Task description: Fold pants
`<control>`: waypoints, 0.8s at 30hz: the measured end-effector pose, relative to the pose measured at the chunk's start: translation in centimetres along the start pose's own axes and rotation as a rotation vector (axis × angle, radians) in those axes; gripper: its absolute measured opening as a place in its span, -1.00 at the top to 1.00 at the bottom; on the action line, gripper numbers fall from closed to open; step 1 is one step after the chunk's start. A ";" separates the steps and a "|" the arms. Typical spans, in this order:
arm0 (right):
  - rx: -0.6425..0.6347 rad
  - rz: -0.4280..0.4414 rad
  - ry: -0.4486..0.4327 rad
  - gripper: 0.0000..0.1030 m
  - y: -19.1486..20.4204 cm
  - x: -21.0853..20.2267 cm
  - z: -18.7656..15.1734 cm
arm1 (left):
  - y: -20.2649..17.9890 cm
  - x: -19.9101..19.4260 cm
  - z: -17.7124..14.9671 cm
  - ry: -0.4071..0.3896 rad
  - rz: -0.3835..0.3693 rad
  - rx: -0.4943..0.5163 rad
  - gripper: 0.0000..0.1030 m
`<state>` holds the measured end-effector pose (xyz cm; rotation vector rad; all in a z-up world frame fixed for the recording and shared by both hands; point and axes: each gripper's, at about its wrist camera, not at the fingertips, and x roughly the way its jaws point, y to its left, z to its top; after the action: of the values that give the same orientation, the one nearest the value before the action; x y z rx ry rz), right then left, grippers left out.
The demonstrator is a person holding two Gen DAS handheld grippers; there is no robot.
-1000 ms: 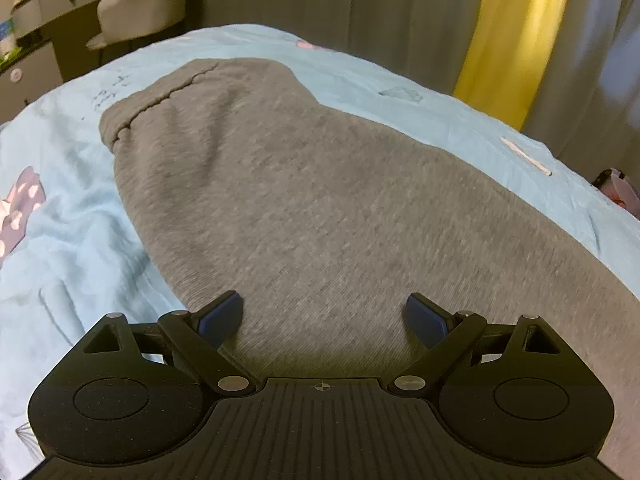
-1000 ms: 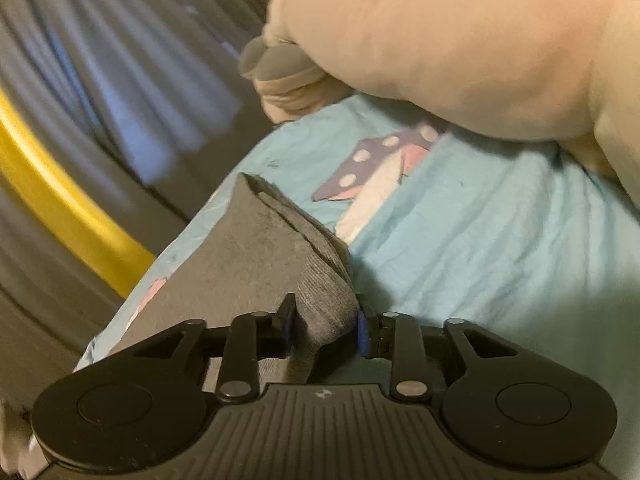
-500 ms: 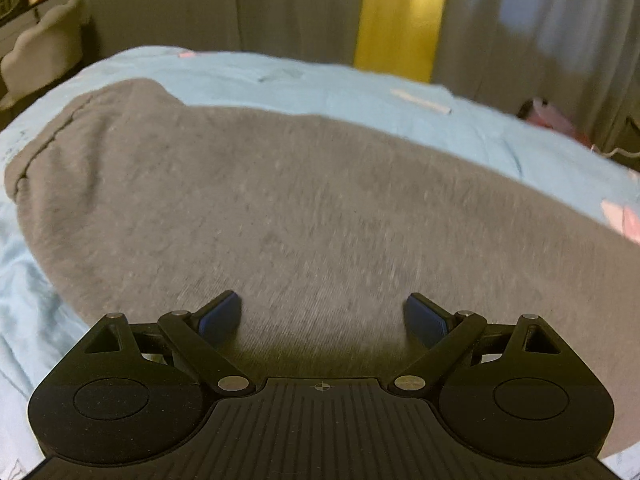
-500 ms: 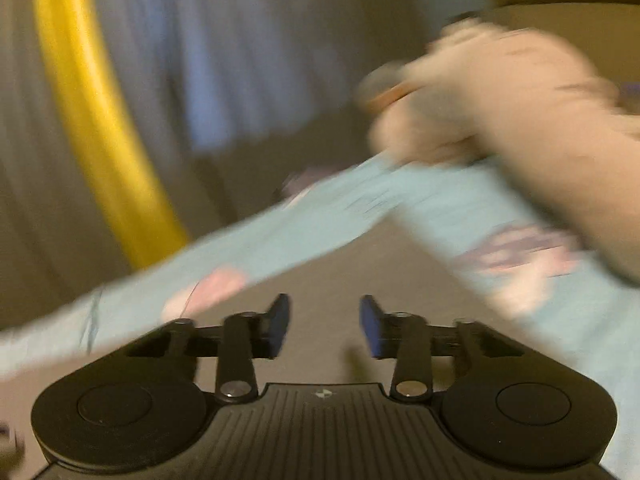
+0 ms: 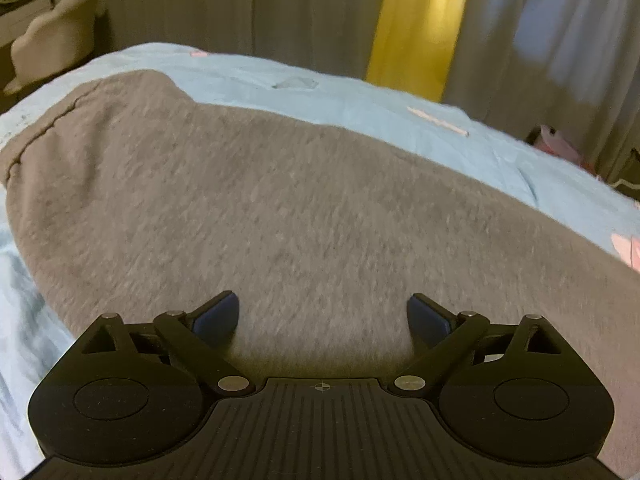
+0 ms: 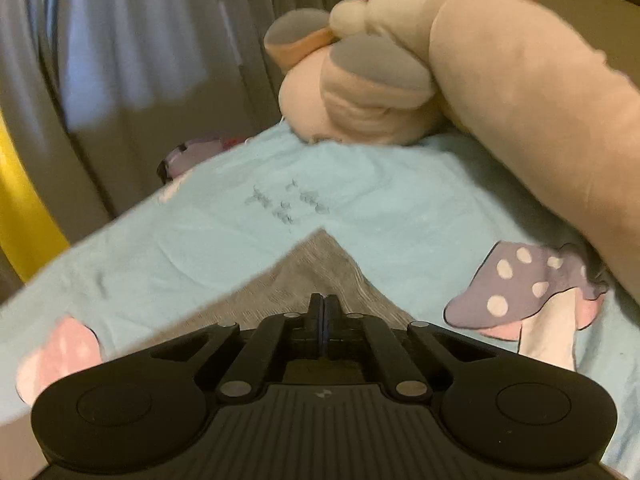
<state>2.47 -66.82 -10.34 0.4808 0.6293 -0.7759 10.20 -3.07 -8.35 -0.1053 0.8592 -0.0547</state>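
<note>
The grey knit pants (image 5: 280, 208) lie spread flat on the bed's pale blue sheet (image 5: 360, 100), with a seamed hem or waistband at the far left of the left wrist view and a corner (image 6: 320, 256) pointing away in the right wrist view. The fabric looks soft, thick and limp, light enough to lift by an edge but likely to sag and drag; a corner or the seamed band seems the surest place to pinch, not the flat middle.

The left gripper (image 5: 322, 312) hovers low over the middle of the cloth, its fingers spread wide and holding nothing. The right gripper (image 6: 323, 312) has its fingers pressed together just behind the corner; whether cloth is caught between them cannot be told.

A large plush toy (image 6: 480, 92) lies on the sheet beyond that corner, near enough to crowd a fold in that direction. Curtains (image 5: 420, 28) hang behind the bed, and a padded chair (image 5: 52, 40) stands far left.
</note>
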 end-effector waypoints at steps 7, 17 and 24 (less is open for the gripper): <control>0.043 0.178 0.063 0.29 -0.9 -4.3 -8.5 | 2.9 0.1 1.4 -0.122 0.101 -0.087 -0.71; 0.167 0.127 0.089 0.02 -2.9 -8.2 -7.3 | 7.6 -1.1 2.0 -0.191 0.332 -0.319 -0.85; 0.345 0.118 0.046 -0.29 -12.5 -11.8 -7.2 | 4.8 -2.4 1.3 -0.175 0.037 -0.219 -0.85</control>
<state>-15.99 -64.47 -9.64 0.8460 0.5057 -0.7652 9.62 2.02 -6.28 -0.2949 0.6902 0.0829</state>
